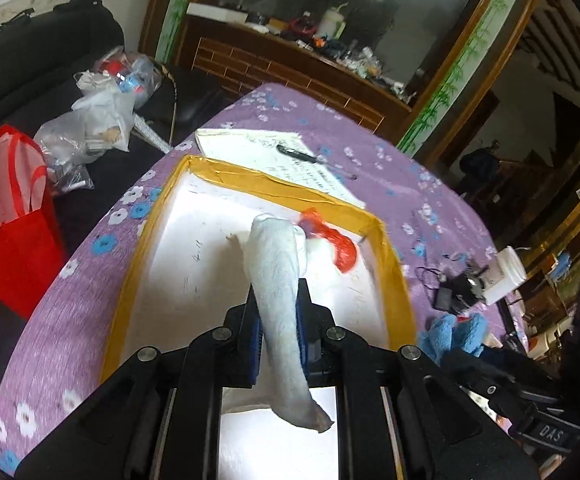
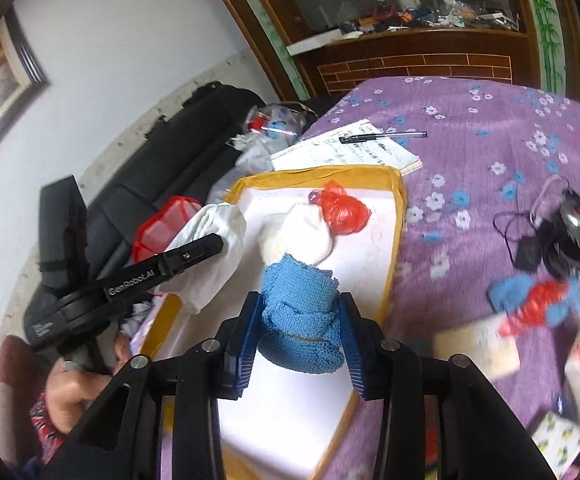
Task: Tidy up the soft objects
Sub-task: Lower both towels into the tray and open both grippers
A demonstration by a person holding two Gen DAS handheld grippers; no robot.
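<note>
Left tongs [image 1: 278, 320] pinch a white cloth [image 1: 276, 280] — right tongs [image 2: 299, 324] clamp a blue cloth [image 2: 299, 304] — both above the yellow-rimmed tray [image 2: 393, 256].

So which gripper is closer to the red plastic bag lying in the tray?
Hard to call; perhaps the right. The right gripper, holding a blue cloth, and the left gripper, holding a white cloth, both hang short of the red bag.

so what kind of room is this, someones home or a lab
Most likely a lived-in home room: a table under a purple flowered cloth, a dark sofa piled with bags, and a cluttered wooden sideboard behind.
</note>
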